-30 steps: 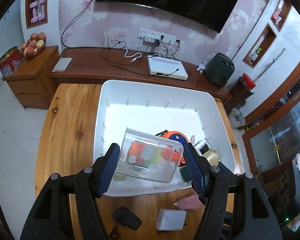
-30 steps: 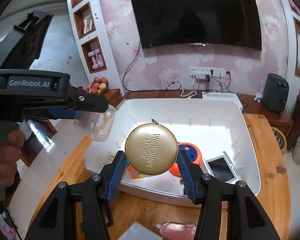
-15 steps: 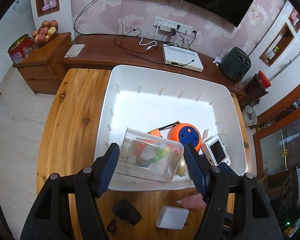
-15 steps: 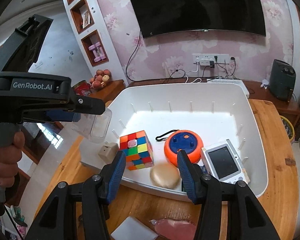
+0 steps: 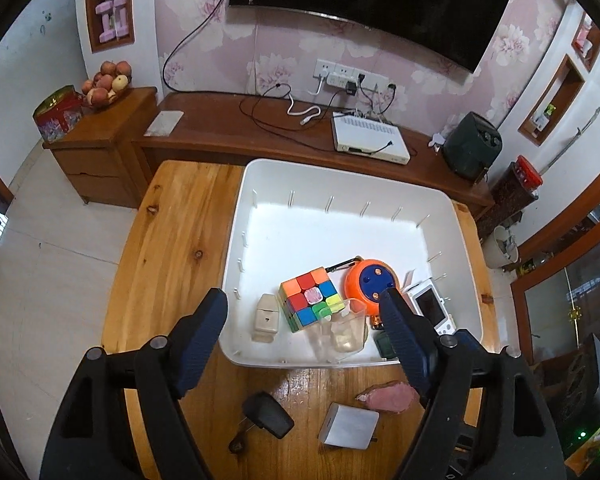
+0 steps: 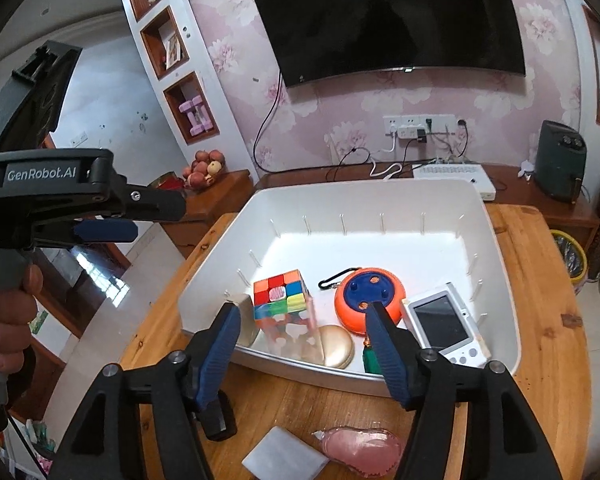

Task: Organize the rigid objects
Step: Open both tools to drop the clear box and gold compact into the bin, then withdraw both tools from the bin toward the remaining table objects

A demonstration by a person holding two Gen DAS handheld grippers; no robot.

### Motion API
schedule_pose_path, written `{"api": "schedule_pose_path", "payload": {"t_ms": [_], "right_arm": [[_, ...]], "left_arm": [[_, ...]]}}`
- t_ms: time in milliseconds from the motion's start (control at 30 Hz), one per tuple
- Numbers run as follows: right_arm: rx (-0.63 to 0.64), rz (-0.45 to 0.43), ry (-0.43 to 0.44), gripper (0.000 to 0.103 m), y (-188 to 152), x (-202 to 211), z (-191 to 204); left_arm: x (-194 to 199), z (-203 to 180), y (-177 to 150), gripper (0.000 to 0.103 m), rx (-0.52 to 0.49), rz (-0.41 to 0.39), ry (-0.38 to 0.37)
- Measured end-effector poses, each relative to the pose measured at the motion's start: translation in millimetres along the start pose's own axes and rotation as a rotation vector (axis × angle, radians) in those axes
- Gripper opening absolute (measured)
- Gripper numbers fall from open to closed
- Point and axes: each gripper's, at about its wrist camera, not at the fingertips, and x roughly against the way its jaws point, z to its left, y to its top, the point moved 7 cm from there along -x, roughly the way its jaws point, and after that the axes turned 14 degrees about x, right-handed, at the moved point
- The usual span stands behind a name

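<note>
left gripper (image 5: 304,312): jaws spreading apart, nothing pinched between them. It hangs over the near end of the white bin (image 5: 236,240).
right gripper (image 6: 302,320): also opening up, empty, aimed at the same near end of the bin.
where the stuff is: the clear plastic cup (image 5: 342,334), puzzle cube (image 5: 310,302), gold round tin (image 6: 334,346), orange disc (image 6: 368,294) and white handheld screen (image 6: 444,326) all sit in the bin, crowded at the near wall.
still outside: black plug (image 5: 268,420), white block (image 5: 350,426) and pink pouch (image 5: 390,396) lie on the wooden table (image 5: 172,240), just in front of the bin.
risk 1: the cup is tilted against the cube, so I'd guess a bump from either finger rolls it over.
risk 2: both grippers hover over the same corner, so reaching at once could knock them together.
risk 3: the white block looks slick and flat, an easy one to fumble.
hard to see: a small dark green thing (image 5: 384,346) is half behind the left gripper's finger, can't say what it is.
cut off: the black plug's cord end runs under the left gripper's frame.
</note>
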Motion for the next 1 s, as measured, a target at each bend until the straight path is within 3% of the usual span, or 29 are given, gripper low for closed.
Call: {"api": "schedule_pose_path", "payload": {"t_ms": [400, 700, 1000], "right_arm": [[-0.025, -0.057, -0.119, 0.081, 10, 50, 13], [-0.007, -0.063, -0.163, 0.081, 4, 79, 47], [0.034, -0.036, -0.23, 0.081, -11, 100, 79]], "left_arm": [[45, 9, -5, 0.081, -0.034, -0.057, -0.067], [83, 32, -10, 0.081, -0.039, -0.098, -0.136], [93, 58, -26, 0.081, -0.025, -0.045, -0.164]]}}
